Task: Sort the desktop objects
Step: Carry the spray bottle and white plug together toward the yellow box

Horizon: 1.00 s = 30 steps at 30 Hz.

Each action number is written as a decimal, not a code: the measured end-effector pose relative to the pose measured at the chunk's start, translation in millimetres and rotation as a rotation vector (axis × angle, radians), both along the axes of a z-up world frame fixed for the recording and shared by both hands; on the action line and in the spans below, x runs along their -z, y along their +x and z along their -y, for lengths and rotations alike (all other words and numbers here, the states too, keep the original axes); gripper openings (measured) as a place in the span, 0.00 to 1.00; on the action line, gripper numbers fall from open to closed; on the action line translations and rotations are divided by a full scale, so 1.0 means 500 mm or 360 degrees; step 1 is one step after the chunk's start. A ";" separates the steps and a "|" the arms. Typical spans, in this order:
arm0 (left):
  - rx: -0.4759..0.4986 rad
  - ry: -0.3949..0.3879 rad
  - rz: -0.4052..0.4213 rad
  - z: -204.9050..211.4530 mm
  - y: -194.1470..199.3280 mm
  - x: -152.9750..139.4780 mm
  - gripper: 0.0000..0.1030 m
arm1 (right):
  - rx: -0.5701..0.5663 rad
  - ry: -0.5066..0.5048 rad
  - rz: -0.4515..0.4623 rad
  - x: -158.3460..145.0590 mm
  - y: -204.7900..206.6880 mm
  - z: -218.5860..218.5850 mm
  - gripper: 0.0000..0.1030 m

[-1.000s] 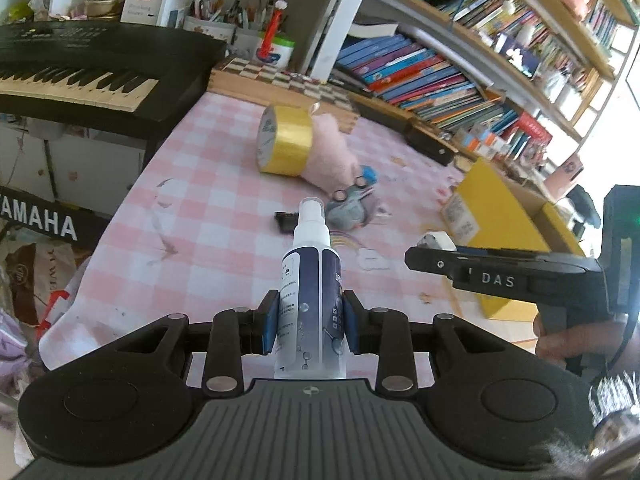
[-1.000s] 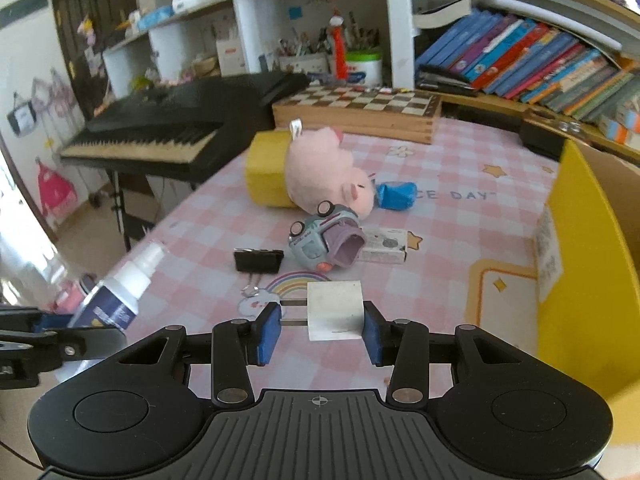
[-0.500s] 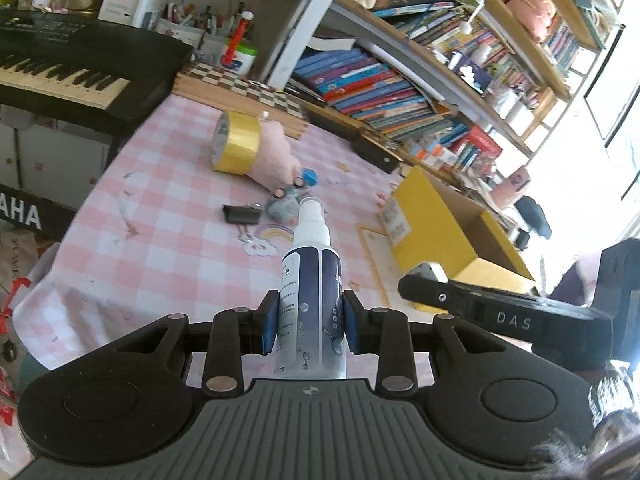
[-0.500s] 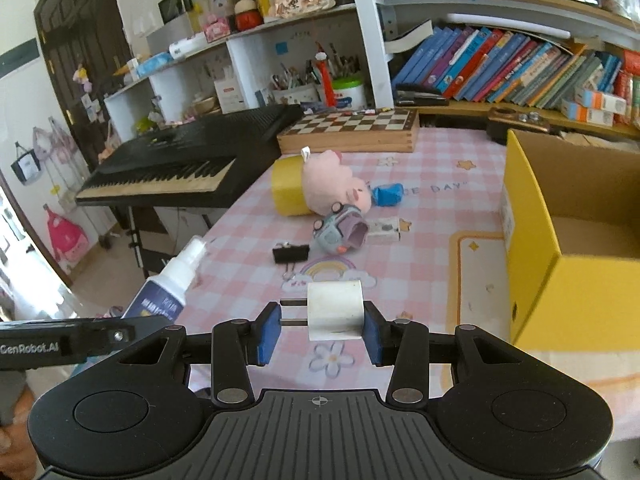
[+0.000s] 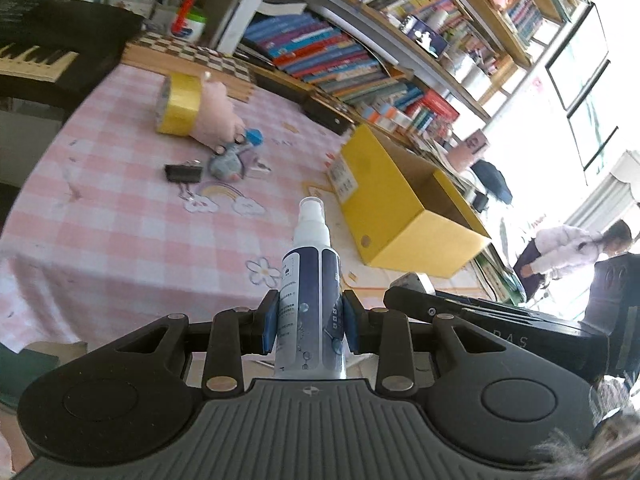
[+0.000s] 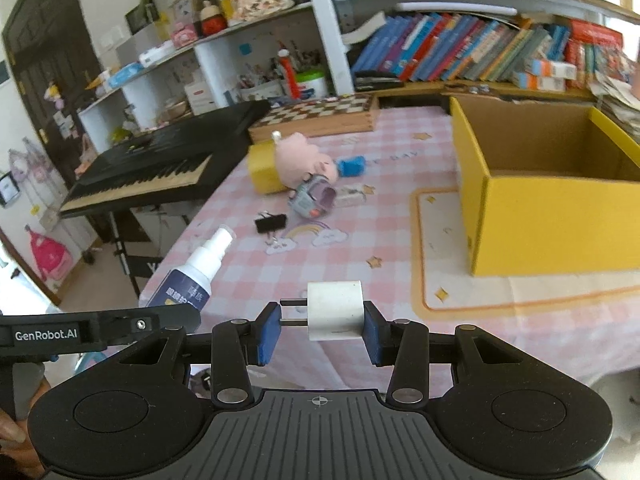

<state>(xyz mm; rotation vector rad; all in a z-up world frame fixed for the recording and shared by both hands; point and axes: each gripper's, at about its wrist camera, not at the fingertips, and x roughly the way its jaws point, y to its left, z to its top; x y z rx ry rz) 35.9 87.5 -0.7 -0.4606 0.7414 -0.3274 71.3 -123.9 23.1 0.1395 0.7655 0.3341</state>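
My left gripper (image 5: 309,326) is shut on a white and navy spray bottle (image 5: 311,304), held upright above the table's near edge; the bottle also shows in the right wrist view (image 6: 192,276). My right gripper (image 6: 320,328) is shut on a white plug adapter (image 6: 335,310) with its prongs pointing left, held above the near edge. An open yellow cardboard box (image 6: 548,220) (image 5: 404,208) stands on the right of the pink checked tablecloth (image 5: 100,232). A yellow tape roll (image 5: 178,104), pink plush (image 6: 300,158), toy car (image 6: 314,200) and black binder clip (image 6: 271,223) lie mid-table.
A black keyboard (image 6: 160,164) stands left of the table. A chessboard box (image 6: 316,118) lies at the back edge. Bookshelves (image 6: 480,52) run behind. A small white box (image 6: 352,196) and a blue item (image 6: 350,166) lie by the plush. A person (image 5: 568,248) stands far right.
Both grippers have pulled back and risen away from the table with their objects still held. More of the yellow box and the near table edge show now.
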 end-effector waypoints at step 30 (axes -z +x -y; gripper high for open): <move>0.0385 -0.0007 -0.0017 0.162 0.037 0.000 0.29 | 0.0370 0.0003 -0.0055 0.017 -0.096 0.138 0.41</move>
